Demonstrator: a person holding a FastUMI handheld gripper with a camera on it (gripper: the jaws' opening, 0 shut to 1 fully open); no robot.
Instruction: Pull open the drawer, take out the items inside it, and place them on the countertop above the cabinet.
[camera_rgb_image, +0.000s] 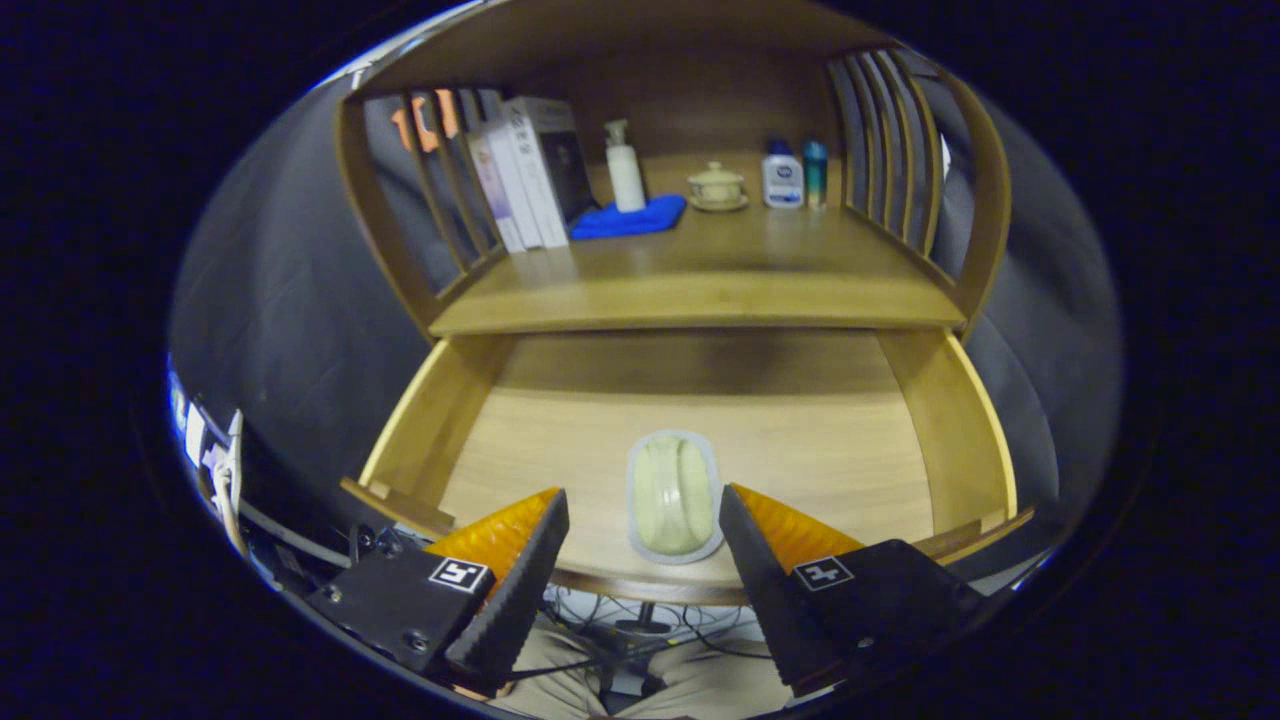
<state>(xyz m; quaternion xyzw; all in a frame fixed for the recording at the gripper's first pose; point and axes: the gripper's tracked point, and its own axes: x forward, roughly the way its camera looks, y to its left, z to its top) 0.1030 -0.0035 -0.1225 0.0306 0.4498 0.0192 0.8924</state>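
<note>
— What is seen nearest, at six o'clock?

— The gripper (645, 520) is held with its fingers (515, 580) spread wide apart; nothing is clamped. Between the tips, at twelve o'clock from them, a pale oval dish (675, 495) is seen lying flat on the floor of the drawer (800, 440). It is touched by neither finger.

— And the drawer itself?

— It is pulled out. Its side walls are seen at nine and three o'clock of the dish, and its front edge is crossed by the fingers.

— What is found beyond it?

— The countertop (700, 280) is set above the drawer, at twelve o'clock, with slatted sides. At its back, books (525, 170) are stood upright at eleven o'clock. Just to their right a white pump bottle (625, 170) is stood on a blue cloth (630, 218). A small lidded cup (716, 186) on a saucer is placed at twelve, and a white bottle (782, 178) and a teal bottle (815, 172) are set side by side at one o'clock.
</note>
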